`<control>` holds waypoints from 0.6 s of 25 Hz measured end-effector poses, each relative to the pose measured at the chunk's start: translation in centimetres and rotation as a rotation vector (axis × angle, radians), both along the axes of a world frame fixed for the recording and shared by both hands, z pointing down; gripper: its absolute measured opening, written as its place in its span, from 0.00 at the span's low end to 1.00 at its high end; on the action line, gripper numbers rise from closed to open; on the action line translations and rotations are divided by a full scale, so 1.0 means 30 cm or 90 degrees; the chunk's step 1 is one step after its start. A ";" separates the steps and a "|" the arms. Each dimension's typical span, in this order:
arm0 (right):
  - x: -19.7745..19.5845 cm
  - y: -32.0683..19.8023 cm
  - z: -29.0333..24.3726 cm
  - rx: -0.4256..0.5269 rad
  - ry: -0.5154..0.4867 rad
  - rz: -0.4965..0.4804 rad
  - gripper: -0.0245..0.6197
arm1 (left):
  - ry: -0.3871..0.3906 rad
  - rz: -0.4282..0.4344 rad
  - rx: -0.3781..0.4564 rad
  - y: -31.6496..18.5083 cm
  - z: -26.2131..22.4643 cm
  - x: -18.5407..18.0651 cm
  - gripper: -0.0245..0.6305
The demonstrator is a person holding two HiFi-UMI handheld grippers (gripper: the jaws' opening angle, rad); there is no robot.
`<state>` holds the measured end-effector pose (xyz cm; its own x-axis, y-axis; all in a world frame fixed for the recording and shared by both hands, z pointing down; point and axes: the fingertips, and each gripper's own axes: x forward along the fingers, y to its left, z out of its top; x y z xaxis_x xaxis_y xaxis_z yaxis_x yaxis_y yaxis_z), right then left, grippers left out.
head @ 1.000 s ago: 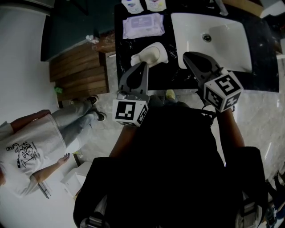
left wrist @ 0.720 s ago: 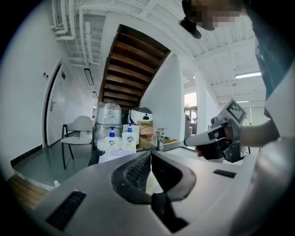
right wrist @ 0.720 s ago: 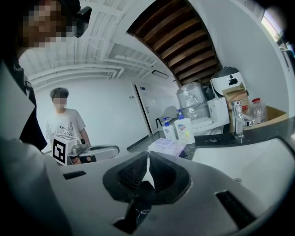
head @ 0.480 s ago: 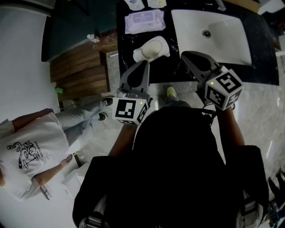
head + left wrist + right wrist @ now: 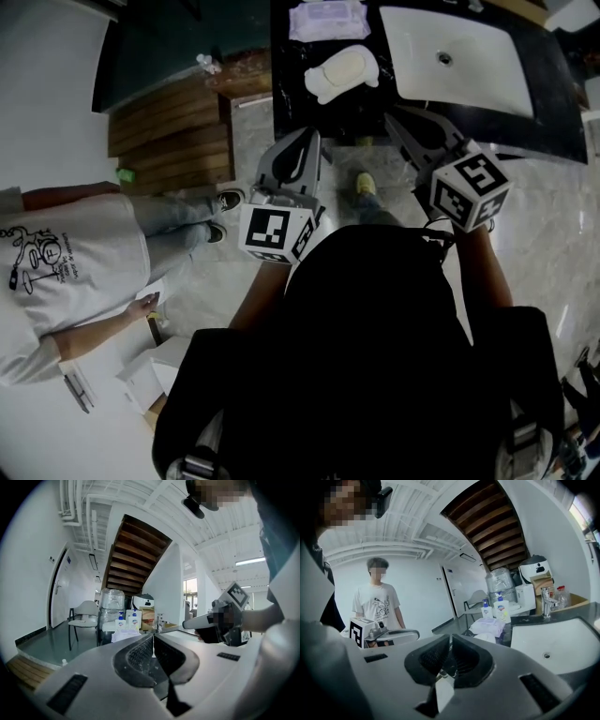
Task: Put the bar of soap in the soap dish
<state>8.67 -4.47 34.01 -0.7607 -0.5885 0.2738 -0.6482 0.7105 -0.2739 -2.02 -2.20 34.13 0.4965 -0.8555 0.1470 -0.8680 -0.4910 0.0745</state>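
Both grippers have drawn back from the black marbled counter [image 5: 289, 56], which now sits farther off at the top of the head view. Left gripper [image 5: 302, 141] and right gripper [image 5: 401, 117] hang by its near edge, each with its ribbed black pads pressed together and nothing between them. The cream, rounded bar of soap [image 5: 345, 66] lies in the smooth white soap dish [image 5: 322, 89] on the counter, just left of the rectangular white sink [image 5: 469, 66]. A soft lilac wipes pack [image 5: 328, 19] lies beyond the dish. Slatted wooden steps [image 5: 169, 131] stand to the left.
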 end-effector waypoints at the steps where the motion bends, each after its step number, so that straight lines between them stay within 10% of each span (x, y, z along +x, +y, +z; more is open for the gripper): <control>1: -0.016 0.023 -0.007 0.002 0.001 0.002 0.08 | 0.000 0.000 0.000 0.026 -0.003 -0.017 0.04; 15: -0.073 0.455 -0.026 0.015 0.025 0.056 0.08 | 0.022 0.012 0.007 0.482 0.029 -0.113 0.04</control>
